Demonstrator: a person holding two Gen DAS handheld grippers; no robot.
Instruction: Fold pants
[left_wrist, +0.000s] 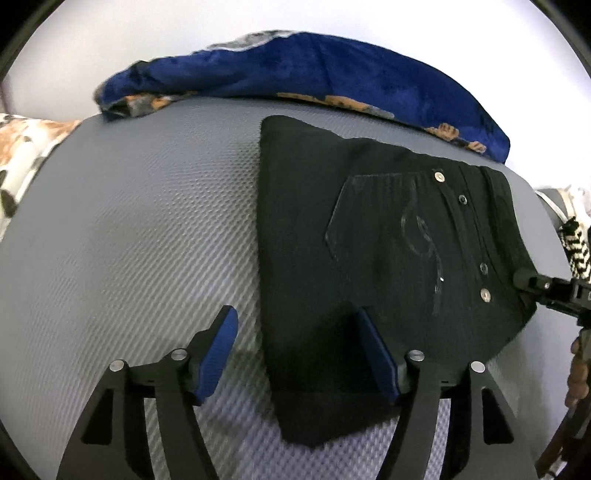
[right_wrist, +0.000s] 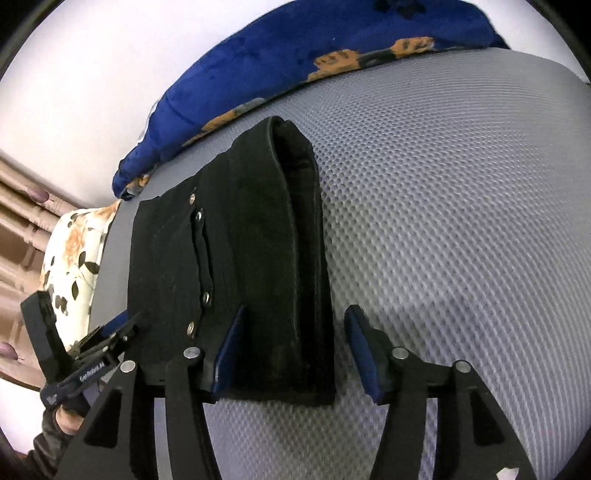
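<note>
1. Two grippers are seen, both spread wide with nothing clamped. The left gripper (left_wrist: 297, 354) is held low over the near edge of the pants (left_wrist: 388, 258), one blue pad (left_wrist: 376, 356) above the black cloth and the other (left_wrist: 218, 354) above the bare mat; whether the pads touch anything cannot be told.

2. The right gripper (right_wrist: 295, 350) is likewise parted, its pads straddling the rolled edge of the pants (right_wrist: 236, 258), one pad (right_wrist: 231, 354) over the cloth and the other (right_wrist: 364, 354) over the mat. This straddle is judged to be a stance for pinching that edge, though no pinch is made yet.

3. In the left view the right gripper (left_wrist: 532, 282) is seen at the waist end of the garment, at or just over its edge; contact cannot be confirmed.

4. The pants are laid flat on the grey textured mat (left_wrist: 129, 221), already doubled into a compact shape, with a back pocket (left_wrist: 369, 214) and metal rivets (left_wrist: 485, 294) facing up. From the right view one long side is seen turned over into a thick fold (right_wrist: 295, 177).

5. The fold is judged well advanced; the two grippers are placed at opposite ends, probably so that a further fold or a squaring-up can be made evenly.

6. A blue plush blanket (left_wrist: 314, 70) is bunched along the far side of the mat, apart from the pants, and a floral cushion (right_wrist: 74, 251) lies beyond the mat's end.
</note>
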